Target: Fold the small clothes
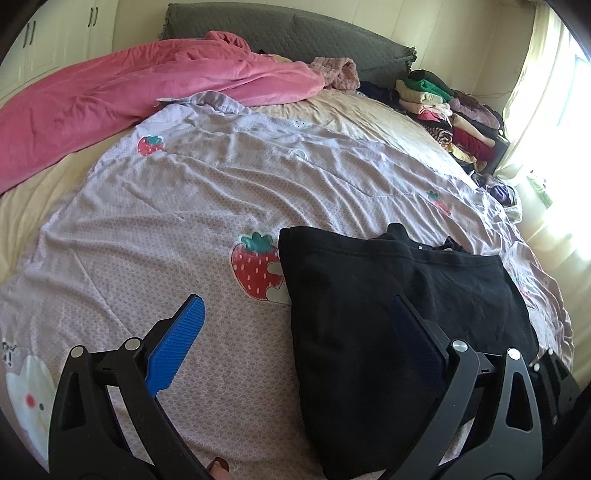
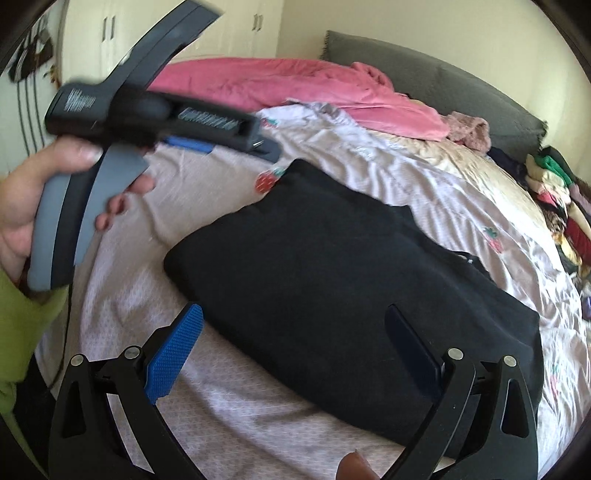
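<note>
A black garment lies folded flat on the lilac strawberry-print sheet. In the left wrist view my left gripper hovers open over the garment's left edge. One blue pad is above the bare sheet, and the other finger is above the black cloth. In the right wrist view my right gripper is open over the near edge of the black garment, holding nothing. The left gripper shows blurred at upper left, held by a hand with a green sleeve.
A pink blanket is bunched across the far side of the bed. A pile of folded clothes sits at the far right edge by the curtain. A grey headboard and white wardrobe doors stand behind.
</note>
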{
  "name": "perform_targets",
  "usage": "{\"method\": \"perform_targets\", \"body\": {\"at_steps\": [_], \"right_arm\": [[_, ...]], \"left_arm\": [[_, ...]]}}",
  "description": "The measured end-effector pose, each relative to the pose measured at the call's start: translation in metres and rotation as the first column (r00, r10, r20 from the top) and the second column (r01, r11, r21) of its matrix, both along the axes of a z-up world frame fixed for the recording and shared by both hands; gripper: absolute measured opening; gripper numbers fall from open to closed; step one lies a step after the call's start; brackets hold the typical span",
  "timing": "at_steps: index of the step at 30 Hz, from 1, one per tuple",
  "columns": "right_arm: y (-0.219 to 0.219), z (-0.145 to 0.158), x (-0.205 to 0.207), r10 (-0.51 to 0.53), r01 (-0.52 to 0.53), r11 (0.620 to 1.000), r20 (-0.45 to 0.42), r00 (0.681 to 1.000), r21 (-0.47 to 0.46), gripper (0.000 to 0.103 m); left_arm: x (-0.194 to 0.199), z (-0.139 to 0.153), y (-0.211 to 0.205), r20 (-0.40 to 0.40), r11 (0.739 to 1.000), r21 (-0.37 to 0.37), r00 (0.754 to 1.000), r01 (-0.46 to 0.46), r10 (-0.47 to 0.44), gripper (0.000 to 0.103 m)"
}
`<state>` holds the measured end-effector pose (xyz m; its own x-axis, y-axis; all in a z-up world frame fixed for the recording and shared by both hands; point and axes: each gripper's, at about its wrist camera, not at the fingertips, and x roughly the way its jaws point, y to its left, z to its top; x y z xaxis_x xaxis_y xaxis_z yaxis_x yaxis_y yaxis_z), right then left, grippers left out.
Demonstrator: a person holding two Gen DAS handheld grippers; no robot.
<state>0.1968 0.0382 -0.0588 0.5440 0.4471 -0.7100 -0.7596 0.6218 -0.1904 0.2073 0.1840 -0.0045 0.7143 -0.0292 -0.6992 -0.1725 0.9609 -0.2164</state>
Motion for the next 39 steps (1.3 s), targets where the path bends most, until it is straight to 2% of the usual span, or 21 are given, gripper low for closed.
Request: {"method": "perform_targets", "body": {"at_steps": [4, 10, 14, 18, 27, 33, 34, 36, 37, 39], "right_arm": [[0.01, -0.013, -0.008, 0.03, -0.029, 0.999, 0.017, 0.999, -0.043, 0.098], [0.02, -0.036, -0.01, 0.021, -0.008, 0.988, 0.079, 0.997, -0.151, 0.098], [0.018, -0.044, -0.002, -0.018, 0.023, 0.992, 0.042, 0.999, -0.126, 0.098], [0.019, -0.046, 0.0, -0.027, 0.035, 0.992, 0.07, 0.997, -0.12, 0.098], [0.03, -0.052, 0.008, -0.036, 0.067, 0.985, 0.191, 0.981, -0.161, 0.098], [0.03, -0.051, 0.007, -0.035, 0.089, 0.983, 0.314, 0.949, -0.161, 0.096], [0.027, -0.049, 0.007, -0.036, 0.088, 0.985, 0.323, 0.946, -0.148, 0.094], [0.023, -0.044, 0.008, -0.029, 0.071, 0.99, 0.313, 0.949, -0.124, 0.067], [0.022, -0.041, 0.007, -0.031, 0.071, 0.991, 0.324, 0.945, -0.113, 0.063], [0.022, -0.038, 0.004, -0.012, 0.052, 0.993, 0.35, 0.936, -0.105, 0.043]], "left_arm": [[0.003, -0.005, 0.001, -0.017, 1.0, 0.007, 1.0, -0.005, 0.005, 0.093], [0.004, -0.007, 0.002, -0.024, 1.0, 0.014, 1.0, -0.015, 0.015, 0.093], [0.005, -0.008, 0.002, -0.025, 1.0, 0.012, 1.0, -0.014, 0.014, 0.093], [0.007, -0.012, 0.002, -0.031, 1.0, -0.003, 0.999, -0.013, 0.013, 0.093], [0.016, -0.023, -0.005, -0.056, 1.0, -0.007, 0.998, -0.004, 0.004, 0.093], [0.026, -0.03, -0.007, -0.065, 0.999, -0.04, 0.998, -0.003, 0.0, 0.093], [0.028, -0.032, -0.007, -0.07, 0.999, -0.053, 0.998, 0.0, -0.004, 0.093], [0.03, -0.035, -0.006, -0.075, 0.997, -0.076, 0.997, 0.006, -0.012, 0.093], [0.031, -0.038, -0.005, -0.078, 0.995, -0.103, 0.997, 0.011, -0.02, 0.093], [0.031, -0.042, -0.001, -0.086, 0.988, -0.152, 0.996, 0.015, -0.028, 0.093]]}}
